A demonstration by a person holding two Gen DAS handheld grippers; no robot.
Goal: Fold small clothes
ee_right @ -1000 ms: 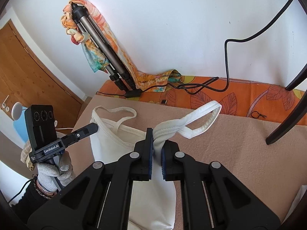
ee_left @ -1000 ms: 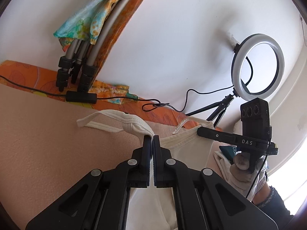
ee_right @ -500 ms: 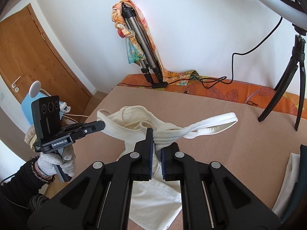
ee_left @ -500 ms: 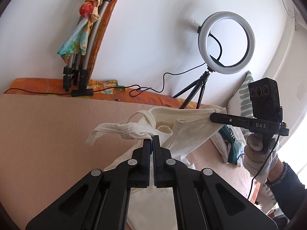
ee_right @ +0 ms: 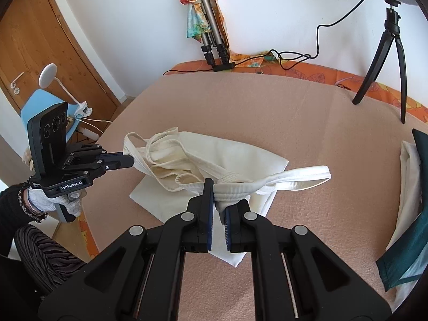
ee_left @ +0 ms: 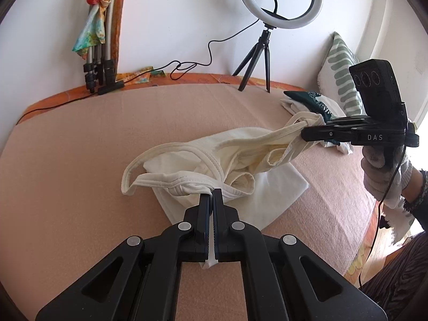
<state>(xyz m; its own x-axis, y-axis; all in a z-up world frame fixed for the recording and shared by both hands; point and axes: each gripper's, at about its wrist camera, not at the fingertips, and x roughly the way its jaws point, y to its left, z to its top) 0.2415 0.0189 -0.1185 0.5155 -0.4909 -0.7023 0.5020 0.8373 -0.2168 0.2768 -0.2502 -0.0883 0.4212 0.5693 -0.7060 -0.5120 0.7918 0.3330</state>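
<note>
A cream sleeveless top (ee_left: 240, 157) hangs between my two grippers over the pink blanket (ee_left: 80, 147); its lower part rests folded on the blanket (ee_right: 235, 149). My left gripper (ee_left: 211, 195) is shut on one shoulder strap of the top. It shows in the right wrist view (ee_right: 125, 160) at the left, pinching the strap. My right gripper (ee_right: 218, 190) is shut on the other bunched shoulder strap, whose loop (ee_right: 299, 178) trails to the right. In the left wrist view the right gripper (ee_left: 307, 133) holds its strap raised at the right.
A ring light on a black tripod (ee_left: 278, 8) stands at the blanket's far edge, with a cable (ee_left: 192, 65). A folded tripod with a colourful scarf (ee_left: 99, 34) leans on the wall. Folded white and teal clothes (ee_right: 412, 200) and a striped pillow (ee_left: 339, 80) lie to the right. A wooden door (ee_right: 34, 40) is at the left.
Both grippers have pulled back toward the near edge with the straps, folding the top's upper part over its lower part. The top now lies doubled on the blanket.
</note>
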